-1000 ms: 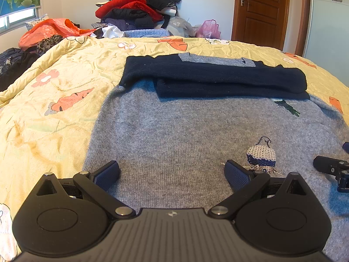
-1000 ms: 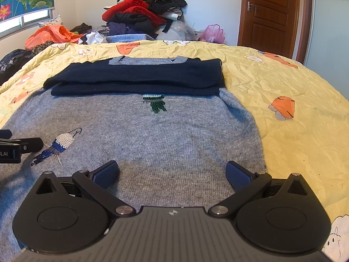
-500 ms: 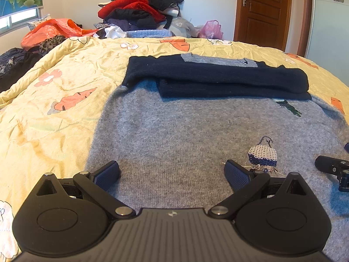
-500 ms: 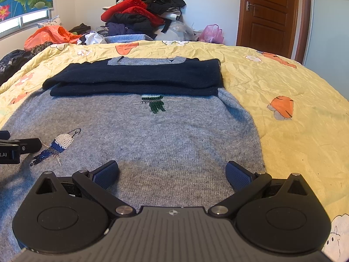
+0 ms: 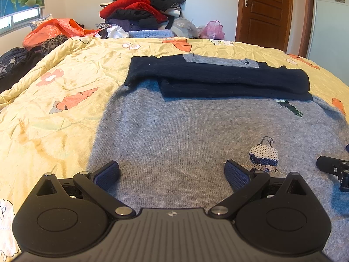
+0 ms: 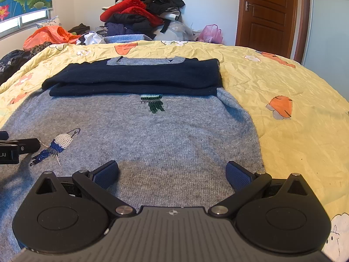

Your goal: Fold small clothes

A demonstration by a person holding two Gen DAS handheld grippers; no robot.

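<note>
One gray sweater (image 5: pixel 185 131) lies flat on the bed (image 5: pixel 54 69), on top of the yellow quilt (image 6: pixel 294 83) with the orange carrots. Its two dark blue sleeves (image 6: pixel 135 78) are already laid across the chest, one on top of the other, so the arms are tucked out of the way. That makes the sweater a neat block, ready to be folded in half.

Two grippers sit low near the bottom hem, one near each bottom corner. The left gripper (image 5: pixel 172 173) is by the left side of the hem. The right gripper (image 6: pixel 172 173) is by the right side. Both are opened wide and hold nothing. I think they are placed like this so each one can pinch a corner and lift the hem up toward the sleeves.

Two little sparkly pictures are sewn on the front: one white and blue bird (image 5: pixel 264 156) and one green shape (image 6: pixel 155 103) just under the sleeves.

One big pile of clothes (image 6: pixel 144 11) waits past the far end of the bed. One orange bag (image 5: pixel 52 30) sits to its left, and one pink bag (image 6: pixel 210 32) to its right. One brown door (image 6: pixel 267 13) is shut.
</note>
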